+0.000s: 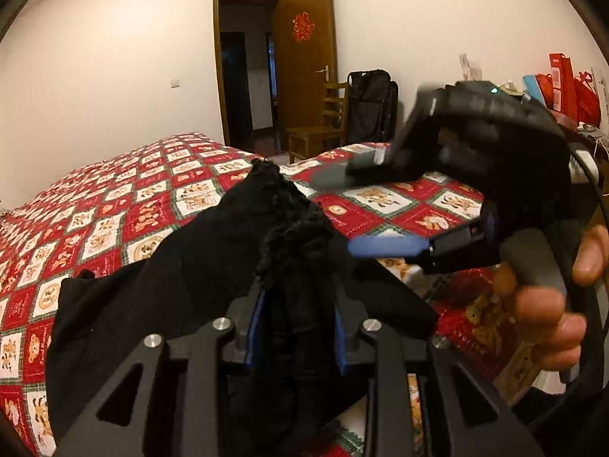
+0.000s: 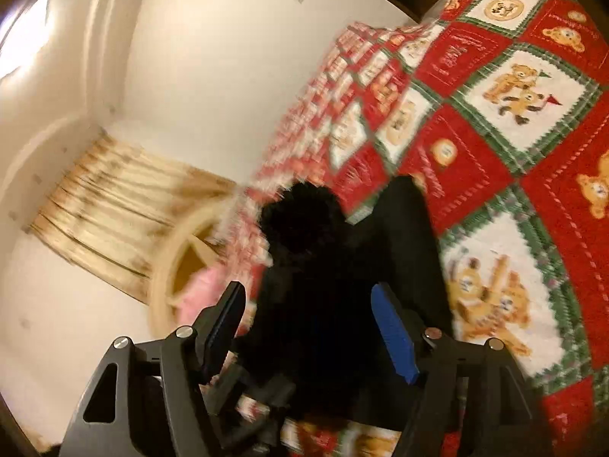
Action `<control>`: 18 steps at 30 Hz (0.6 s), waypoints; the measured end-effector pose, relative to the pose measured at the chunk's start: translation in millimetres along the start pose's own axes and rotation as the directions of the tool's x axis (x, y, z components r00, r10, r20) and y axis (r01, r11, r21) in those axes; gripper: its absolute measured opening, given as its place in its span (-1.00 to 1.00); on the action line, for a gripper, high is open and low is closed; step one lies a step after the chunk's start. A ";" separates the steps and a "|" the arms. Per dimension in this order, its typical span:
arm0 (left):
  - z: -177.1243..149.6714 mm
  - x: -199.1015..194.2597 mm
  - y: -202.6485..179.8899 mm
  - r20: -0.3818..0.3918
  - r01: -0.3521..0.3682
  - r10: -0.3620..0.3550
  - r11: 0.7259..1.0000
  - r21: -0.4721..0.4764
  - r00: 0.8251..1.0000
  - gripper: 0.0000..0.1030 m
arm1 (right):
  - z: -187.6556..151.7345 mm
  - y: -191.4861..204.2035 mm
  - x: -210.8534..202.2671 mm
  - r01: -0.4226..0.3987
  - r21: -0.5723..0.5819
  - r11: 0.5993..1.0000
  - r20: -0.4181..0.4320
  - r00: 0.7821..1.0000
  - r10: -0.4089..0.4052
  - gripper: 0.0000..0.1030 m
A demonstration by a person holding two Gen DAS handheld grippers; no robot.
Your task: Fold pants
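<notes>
Black pants (image 1: 213, 266) hang bunched over the red patterned bed quilt (image 1: 114, 198). My left gripper (image 1: 298, 304) is shut on a wad of the black fabric between its blue pads, lifted above the bed. My right gripper (image 1: 342, 213) shows in the left wrist view, held by a hand at right, its jaws wide apart, one blue finger (image 1: 384, 246) beside the fabric. In the blurred right wrist view the right gripper (image 2: 308, 312) is open, with the black pants (image 2: 335, 285) lying between its spread fingers.
The quilt (image 2: 514, 114) covers the bed. A wooden door (image 1: 304, 61) stands open at the back, with a wooden chair (image 1: 323, 122) and a black bag (image 1: 371, 106). Red bags (image 1: 571, 87) sit at far right. A curtain (image 2: 106, 209) shows in the right view.
</notes>
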State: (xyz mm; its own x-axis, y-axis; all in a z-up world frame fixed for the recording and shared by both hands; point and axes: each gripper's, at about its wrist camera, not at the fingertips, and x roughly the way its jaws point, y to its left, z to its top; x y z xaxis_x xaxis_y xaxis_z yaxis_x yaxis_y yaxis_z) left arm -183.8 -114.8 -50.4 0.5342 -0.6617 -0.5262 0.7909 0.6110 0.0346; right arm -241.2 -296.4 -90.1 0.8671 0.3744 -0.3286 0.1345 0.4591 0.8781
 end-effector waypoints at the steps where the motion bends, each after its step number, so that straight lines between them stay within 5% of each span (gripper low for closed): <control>1: -1.2 2.3 -2.1 -0.006 0.001 -0.001 1.000 0.006 1.000 -0.39 | 1.9 -1.1 -0.2 -0.004 0.013 1.000 0.002 1.000 0.004 0.37; 10: -7.7 -4.5 -16.2 -0.004 0.021 -0.020 0.997 0.069 1.000 -0.31 | -1.9 13.3 42.9 0.077 -0.098 0.992 -0.135 0.987 -0.089 0.36; 14: -4.5 -21.3 -4.4 -0.018 0.070 -0.069 0.997 0.044 0.997 -0.16 | -1.0 23.6 68.8 0.182 -0.217 0.959 -0.171 0.960 -0.221 -0.40; 18: 0.0 -49.9 25.2 -0.011 0.051 -0.052 0.997 -0.054 0.999 0.18 | 4.7 41.8 72.0 0.233 -0.362 0.902 -0.160 0.938 -0.307 -0.58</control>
State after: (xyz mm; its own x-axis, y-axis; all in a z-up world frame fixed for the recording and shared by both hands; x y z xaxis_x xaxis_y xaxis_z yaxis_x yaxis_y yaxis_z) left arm -190.5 -66.4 -23.2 0.4892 -0.6874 -0.5368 0.7999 0.5989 -0.0380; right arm -170.9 -254.0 -75.4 0.6952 0.3396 -0.6336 0.1501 0.7934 0.5899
